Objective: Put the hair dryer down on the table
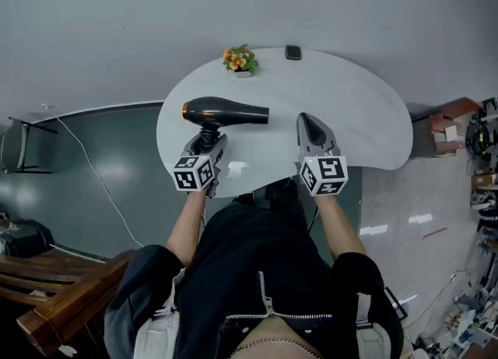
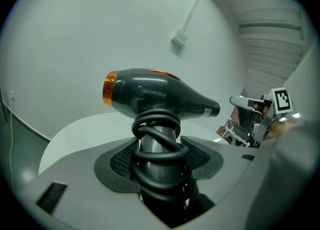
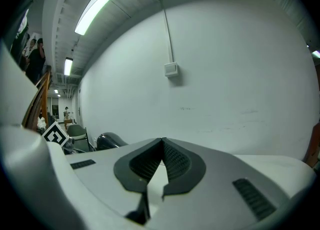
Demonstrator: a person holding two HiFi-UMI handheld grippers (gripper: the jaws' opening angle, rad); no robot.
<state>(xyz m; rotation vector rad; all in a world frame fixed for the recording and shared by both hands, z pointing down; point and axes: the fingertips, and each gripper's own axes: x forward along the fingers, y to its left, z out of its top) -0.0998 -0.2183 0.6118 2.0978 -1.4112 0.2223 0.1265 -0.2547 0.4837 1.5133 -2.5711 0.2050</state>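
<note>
One dryer (image 1: 226, 111), my left gripper (image 1: 208, 141) clamped on its handle (image 2: 159, 146) so I can lower it near the tabletop's (image 1: 366, 116) left edge; right gripper (image 1: 306, 120) pinched closed, empty.

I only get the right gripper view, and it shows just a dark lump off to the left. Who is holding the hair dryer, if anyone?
Observer: The left claw is shut on the hair dryer, gripping its handle, which has the cord wound round it.
Operator: Is it over the table?
Observer: Yes. In the head view it is above the white table, towards its left side. I cannot tell whether it touches.
Operator: Anything else on there?
Observer: A small pot of flowers and a small dark object, both at the far edge.
</note>
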